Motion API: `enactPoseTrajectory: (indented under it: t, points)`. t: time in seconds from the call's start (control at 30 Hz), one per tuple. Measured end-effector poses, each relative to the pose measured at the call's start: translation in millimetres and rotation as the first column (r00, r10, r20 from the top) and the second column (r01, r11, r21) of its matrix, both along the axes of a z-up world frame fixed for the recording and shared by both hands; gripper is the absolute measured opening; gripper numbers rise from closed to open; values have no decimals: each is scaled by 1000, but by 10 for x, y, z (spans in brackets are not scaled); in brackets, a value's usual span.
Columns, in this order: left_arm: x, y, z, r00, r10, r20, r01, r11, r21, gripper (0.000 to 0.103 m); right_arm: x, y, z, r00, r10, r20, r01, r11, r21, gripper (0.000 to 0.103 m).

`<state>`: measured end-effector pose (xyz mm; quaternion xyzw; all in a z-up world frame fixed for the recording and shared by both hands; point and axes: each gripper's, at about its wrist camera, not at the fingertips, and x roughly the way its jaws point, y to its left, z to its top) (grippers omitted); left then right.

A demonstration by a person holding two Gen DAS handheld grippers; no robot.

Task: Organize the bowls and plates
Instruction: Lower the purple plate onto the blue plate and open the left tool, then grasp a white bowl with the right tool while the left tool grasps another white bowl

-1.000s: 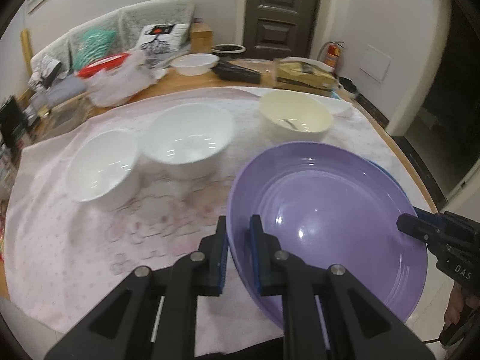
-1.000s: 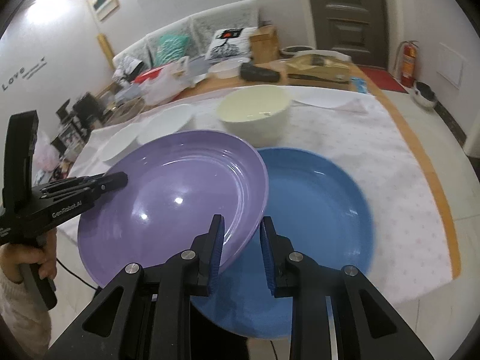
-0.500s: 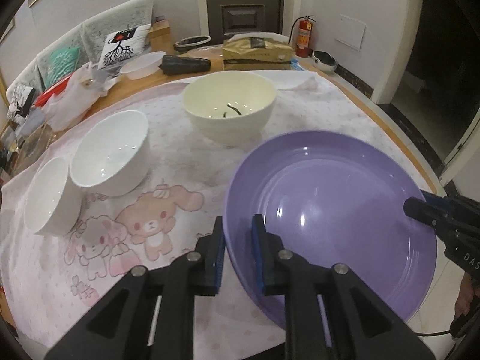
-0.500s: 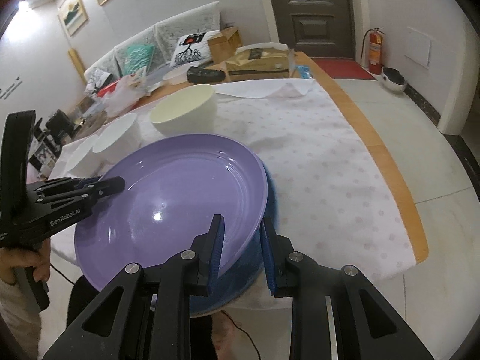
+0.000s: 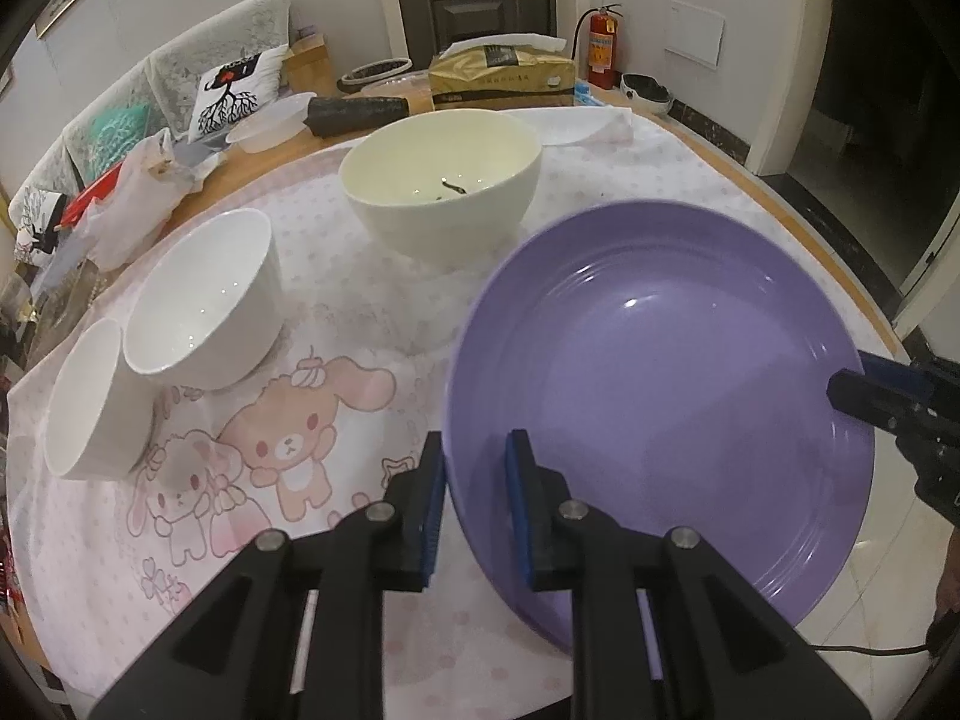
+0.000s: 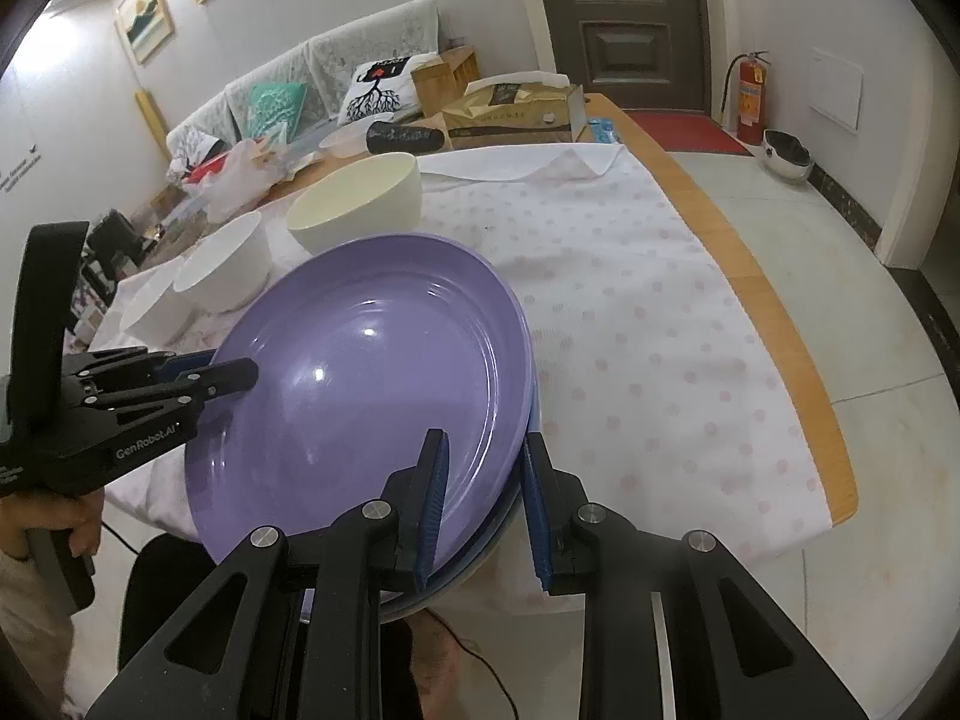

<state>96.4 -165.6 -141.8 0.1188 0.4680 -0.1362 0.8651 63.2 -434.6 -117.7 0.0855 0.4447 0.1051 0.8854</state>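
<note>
Bowls stand on the left of the tablecloth (image 5: 336,312): small white bowl (image 5: 90,402), larger white bowl (image 5: 204,300) touching it, cream bowl (image 5: 444,180) further back. Left gripper (image 5: 474,468) is clamped on the near-left rim of the purple plate (image 5: 660,384); right gripper (image 6: 483,480) pinches its opposite rim. Plate sits over a blue plate (image 6: 528,420) at the table's near edge.

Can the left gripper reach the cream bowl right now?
Probably not yet. The left gripper is shut on the purple plate, so it is busy. The cream bowl sits uncovered beyond the plate, so the way looks free afterwards.
</note>
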Motion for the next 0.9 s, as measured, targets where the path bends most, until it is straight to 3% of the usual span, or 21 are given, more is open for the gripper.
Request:
enactPoseTrajectory:
  t: [0.33,0.47,0.63,0.9]
  points:
    - [3,14,-8,1000,-7,-4,7,1000,-5,18,24,26,-13,1000,4,-30,-5,999,-35,21]
    - [18,80,32,1000,-5,-15,4,999,-47,19,33,31,15,1000,-5,-26,3,999,-50,22]
    - [31,234,186,1000,-3,-6,3,992,-125,27,19,112,148,1000,3,19,-2,996,-88,31]
    - [142,738,538,998,29,49,-18,979,-201,33,140,581,443,990,101,100,-91,991,-103,37]
